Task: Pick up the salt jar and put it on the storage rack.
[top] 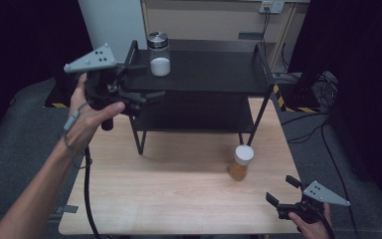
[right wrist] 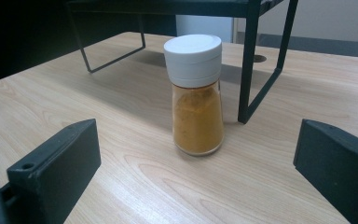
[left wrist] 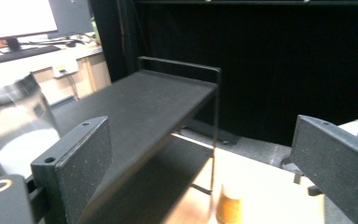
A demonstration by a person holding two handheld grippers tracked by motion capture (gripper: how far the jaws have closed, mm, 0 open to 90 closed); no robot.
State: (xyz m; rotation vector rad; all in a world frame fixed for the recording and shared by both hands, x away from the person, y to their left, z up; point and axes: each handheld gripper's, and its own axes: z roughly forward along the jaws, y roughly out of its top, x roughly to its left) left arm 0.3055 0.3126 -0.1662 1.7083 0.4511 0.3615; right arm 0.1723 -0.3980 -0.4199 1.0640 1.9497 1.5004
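Orange-brown spice fills the white-capped shaker jar point(right wrist: 197, 95), which stands upright on the pale wooden table point(top: 169, 194) just beside the front right leg of the black two-tier metal rack point(top: 209, 74). Near the table's right front corner, the right gripper point(top: 284, 191) points at that jar with its jaws spread wide and nothing between them. Up at the rack's top shelf, the left gripper point(top: 146, 82) hangs with jaws equally wide and empty, just beside a glass jar point(top: 159, 54) of white powder with a metal lid standing at the shelf's left end.
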